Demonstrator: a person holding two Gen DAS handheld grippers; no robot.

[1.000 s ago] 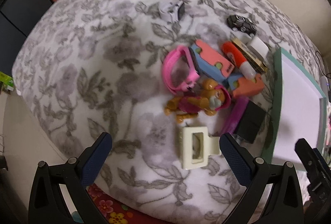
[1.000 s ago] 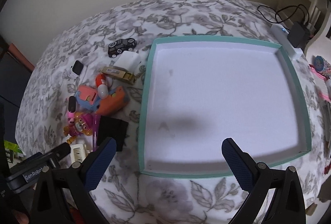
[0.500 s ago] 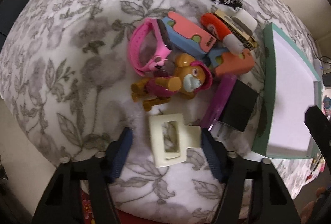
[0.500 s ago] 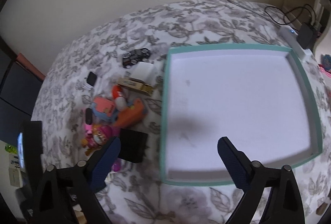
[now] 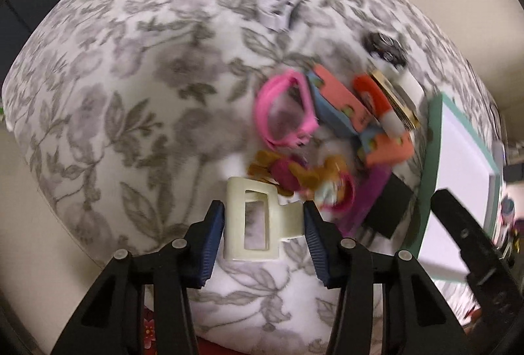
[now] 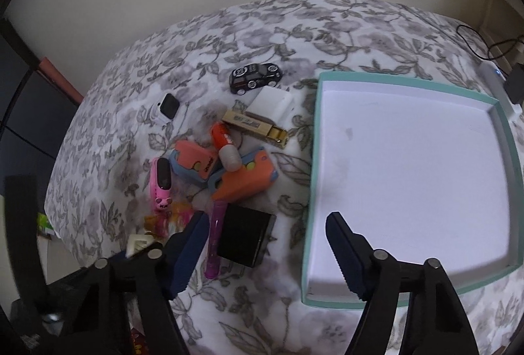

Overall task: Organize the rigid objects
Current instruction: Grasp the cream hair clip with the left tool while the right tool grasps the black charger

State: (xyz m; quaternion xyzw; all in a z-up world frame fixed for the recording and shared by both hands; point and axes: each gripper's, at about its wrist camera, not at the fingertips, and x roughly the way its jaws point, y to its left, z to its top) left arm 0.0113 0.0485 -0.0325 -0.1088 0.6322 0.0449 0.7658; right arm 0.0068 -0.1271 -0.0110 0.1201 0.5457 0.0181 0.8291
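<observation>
Bedroom — floral bedspread (image 6: 294,27); toys

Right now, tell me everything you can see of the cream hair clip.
The hair clip is a cream, glossy claw clip that looks like hard plastic. It has a rectangular frame with a long open slot, and a wing-like lever juts to the right. It sits between the blue pads of the left gripper, which is shut on it, one pad on the frame's left edge, the other on the lever. Below it is the floral cover; whether it has lifted off is unclear. The toy dog lies just behind; contact is unclear.
</observation>
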